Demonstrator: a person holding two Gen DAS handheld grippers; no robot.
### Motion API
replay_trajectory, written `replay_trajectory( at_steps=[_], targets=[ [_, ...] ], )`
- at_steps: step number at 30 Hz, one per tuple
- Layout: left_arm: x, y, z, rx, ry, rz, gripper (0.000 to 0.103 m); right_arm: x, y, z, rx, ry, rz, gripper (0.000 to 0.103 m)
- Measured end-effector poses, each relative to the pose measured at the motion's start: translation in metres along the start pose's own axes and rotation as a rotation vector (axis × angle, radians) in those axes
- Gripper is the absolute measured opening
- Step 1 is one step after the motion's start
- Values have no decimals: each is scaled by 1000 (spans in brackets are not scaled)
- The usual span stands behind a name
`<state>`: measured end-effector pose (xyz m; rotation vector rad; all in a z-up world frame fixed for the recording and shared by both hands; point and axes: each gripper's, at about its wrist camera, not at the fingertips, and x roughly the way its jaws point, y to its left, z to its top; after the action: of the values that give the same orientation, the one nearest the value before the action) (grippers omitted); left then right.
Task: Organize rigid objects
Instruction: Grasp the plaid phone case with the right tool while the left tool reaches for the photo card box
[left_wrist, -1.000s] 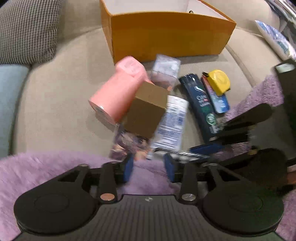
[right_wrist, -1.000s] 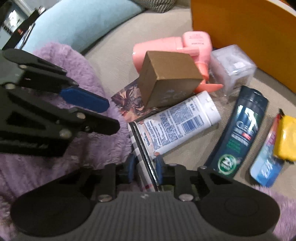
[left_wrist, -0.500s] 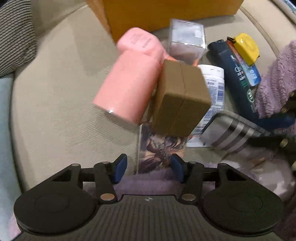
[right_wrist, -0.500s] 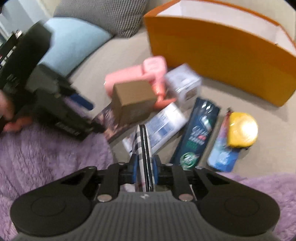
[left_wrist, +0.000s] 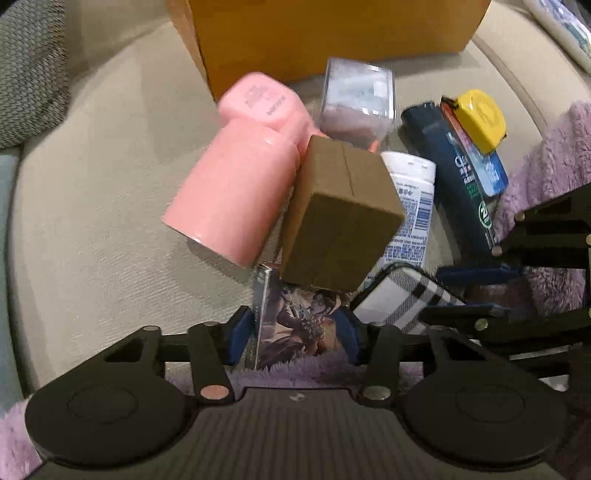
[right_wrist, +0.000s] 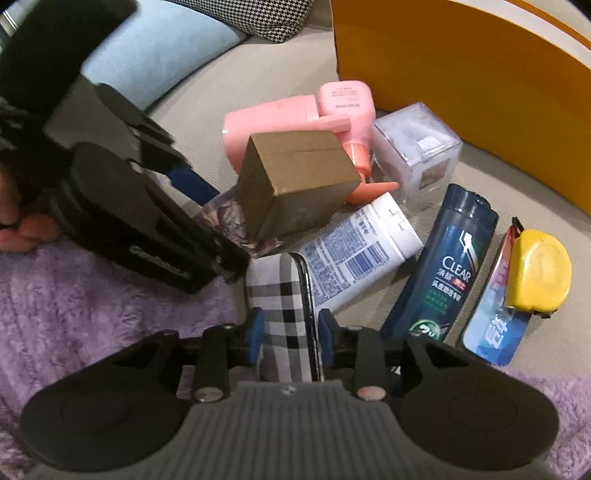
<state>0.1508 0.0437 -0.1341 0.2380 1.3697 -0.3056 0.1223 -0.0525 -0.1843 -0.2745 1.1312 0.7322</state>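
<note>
Fingers of the right gripper clench the plaid phone case; the left gripper is closing around the illustrated card box, pinned under the brown carton near the sofa cushion's front edge. Picking step; next, tug it free toward the orange bin.

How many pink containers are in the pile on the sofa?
2. A large pink cylinder lies left of the brown cardboard box; a smaller pink pump bottle lies behind it, near the orange box. Others may be hidden underneath.
</note>
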Motion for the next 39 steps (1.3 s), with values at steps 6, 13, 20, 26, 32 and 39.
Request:
replay_trajectory(
  at_steps=[6,13,20,26,32,39],
  targets=[
    [-19,-7,-13,-44,-114,-4,19,-24,2,-7,4,-54,-8,13],
    [-44,-13,-27,26,-204,-87,0,-60,-9,-9,81,-130,-98,0],
    [-37,-30,-27,56,-152,-158,9,-44,-11,-17,114,-77,-57,28],
    [-38,-11,-17,157,-104,-25,42,-28,-2,-11,16,-33,9,36],
    [-9,-9,-11,313,27,4,66,10,5,-2,-113,86,34,54],
    [21,2,3,280,106,-148,80,43,-4,-2,-77,142,76,58]
  ],
)
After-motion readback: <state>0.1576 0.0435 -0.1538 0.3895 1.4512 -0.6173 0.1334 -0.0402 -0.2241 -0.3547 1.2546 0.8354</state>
